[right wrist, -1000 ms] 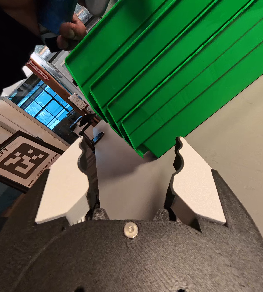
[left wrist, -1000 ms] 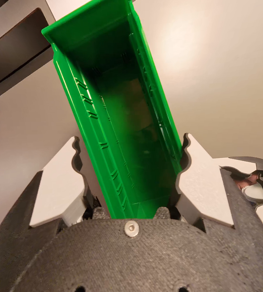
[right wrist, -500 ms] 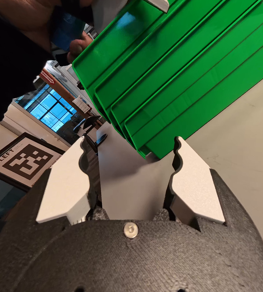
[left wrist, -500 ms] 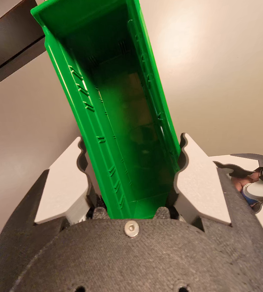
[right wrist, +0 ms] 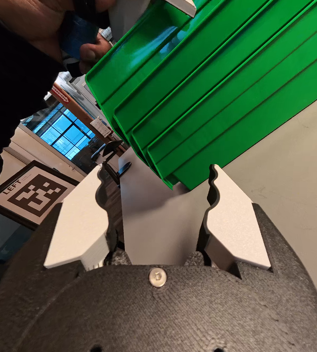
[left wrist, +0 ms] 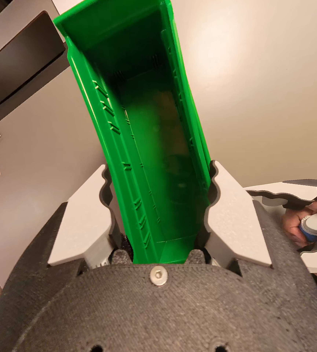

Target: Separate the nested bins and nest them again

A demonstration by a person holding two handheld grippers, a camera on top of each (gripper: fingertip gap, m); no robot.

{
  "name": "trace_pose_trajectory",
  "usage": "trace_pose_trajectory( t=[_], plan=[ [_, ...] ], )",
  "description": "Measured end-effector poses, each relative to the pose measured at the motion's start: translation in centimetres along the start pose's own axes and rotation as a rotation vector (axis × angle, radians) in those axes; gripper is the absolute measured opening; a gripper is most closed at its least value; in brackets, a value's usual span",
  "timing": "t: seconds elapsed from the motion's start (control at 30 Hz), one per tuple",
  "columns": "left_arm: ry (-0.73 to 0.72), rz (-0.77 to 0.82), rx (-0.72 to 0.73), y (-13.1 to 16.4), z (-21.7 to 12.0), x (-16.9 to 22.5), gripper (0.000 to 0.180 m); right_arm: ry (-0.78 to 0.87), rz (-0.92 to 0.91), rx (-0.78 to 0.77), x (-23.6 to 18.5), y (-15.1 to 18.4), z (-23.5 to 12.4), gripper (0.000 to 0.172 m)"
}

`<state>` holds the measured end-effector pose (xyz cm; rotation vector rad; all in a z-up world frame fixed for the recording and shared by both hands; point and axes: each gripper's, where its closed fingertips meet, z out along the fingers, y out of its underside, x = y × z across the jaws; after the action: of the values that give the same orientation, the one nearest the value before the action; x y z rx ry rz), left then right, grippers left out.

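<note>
Separation step, judging by the layout: the stack of green bins (right wrist: 220,91) was nested and tipped up, its lower corner resting on the grey bench (right wrist: 287,171). At least four rims showed stepped one inside the other.

Left gripper (left wrist: 158,190) had the narrow end of the top bin (left wrist: 144,133) between its fingers. Right finger (left wrist: 228,213) sat flush against the bin's outer wall, left finger (left wrist: 89,209) touching or just off the other wall near the tip; I read that as clamped across the bin end. The right wrist view showed a light finger tip inside the top bin.

Right gripper (right wrist: 155,192) was spread wide with nothing in it, only bench between the fingers. Right finger (right wrist: 228,213) was just beside the stack's lowest corner, not touching as far as I could tell.

Next move probably calls for the right gripper to pin the lower bins down while the left pulls the top bin out along the stack's axis. Risk: friction drags the second bin along with it.
</note>
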<state>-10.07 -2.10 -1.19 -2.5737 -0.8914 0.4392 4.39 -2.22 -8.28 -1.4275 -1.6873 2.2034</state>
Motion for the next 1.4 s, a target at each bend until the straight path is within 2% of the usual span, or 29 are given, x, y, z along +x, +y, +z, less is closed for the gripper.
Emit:
trace_pose_trajectory(
  t=[0.03, 0.2, 0.53, 0.67, 0.77, 0.9, 1.03, 1.23, 1.4],
  plan=[
    [-0.002, 0.002, 0.004, -0.1, -0.1, 0.0, 0.102, 0.000, 0.000, 0.000, 0.0, 0.0, 0.0, 0.109],
    [-0.005, -0.001, 0.048, -1.2, -1.3, -0.2, 0.102, -0.006, 0.003, 0.002, -0.1, 0.0, 0.0, 0.108],
    [-0.021, -0.048, 0.198, -3.7, -7.9, -3.0, 0.103, -0.021, 0.007, 0.010, -0.3, -0.1, -0.1, 0.107],
    [0.002, -0.097, 0.268, -3.6, -10.9, -4.7, 0.103, -0.033, 0.016, 0.011, -0.4, -0.1, -0.1, 0.106],
    [-0.002, -0.129, 0.287, -2.4, -11.8, -6.5, 0.103, -0.032, 0.015, 0.011, -0.4, -0.1, -0.1, 0.106],
    [-0.045, -0.181, 0.258, 0.8, -10.3, -10.4, 0.103, -0.029, 0.014, 0.011, -0.3, -0.1, -0.1, 0.106],
    [-0.043, -0.247, 0.213, 4.8, -6.9, -13.3, 0.104, -0.027, 0.014, 0.010, -0.3, -0.1, -0.1, 0.106],
    [-0.068, -0.287, 0.103, 10.5, -0.3, -16.2, 0.104, -0.022, 0.016, 0.006, -0.2, -0.1, -0.1, 0.107],
    [-0.086, -0.298, 0.036, 13.7, 3.2, -17.3, 0.106, -0.022, 0.018, 0.004, -0.2, 0.0, -0.1, 0.106]
  ],
)
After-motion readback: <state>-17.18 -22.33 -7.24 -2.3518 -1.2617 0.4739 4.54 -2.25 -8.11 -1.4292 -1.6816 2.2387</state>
